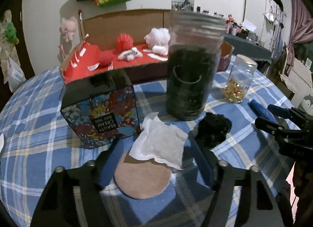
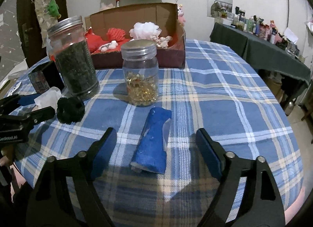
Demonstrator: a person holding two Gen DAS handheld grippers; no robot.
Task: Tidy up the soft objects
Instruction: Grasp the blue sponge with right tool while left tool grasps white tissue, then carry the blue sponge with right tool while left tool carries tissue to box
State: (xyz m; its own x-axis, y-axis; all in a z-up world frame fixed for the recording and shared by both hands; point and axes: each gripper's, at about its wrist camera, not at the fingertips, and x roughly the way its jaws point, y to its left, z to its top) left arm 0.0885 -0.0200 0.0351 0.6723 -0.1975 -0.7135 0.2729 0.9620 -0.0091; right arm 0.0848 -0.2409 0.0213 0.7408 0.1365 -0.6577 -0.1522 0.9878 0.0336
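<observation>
Lying between spread right tongs (image 2: 156, 144): blue roll (image 2: 153, 142).

Both wrist views low over the table, facing the cardboard box (image 2: 137, 37), sharing the jars.

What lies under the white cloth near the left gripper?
A round pink pad lies under the white cloth, its near half showing on the checked tablecloth. The cloth hides the pad's far edge and anything else beneath.

left gripper (image 1: 154, 160): hanging open over white cloth (image 1: 159, 144) and pink pad (image 1: 142, 180)
black pom (image 1: 213, 129): lying beside dark jar (image 1: 192, 66)
</observation>
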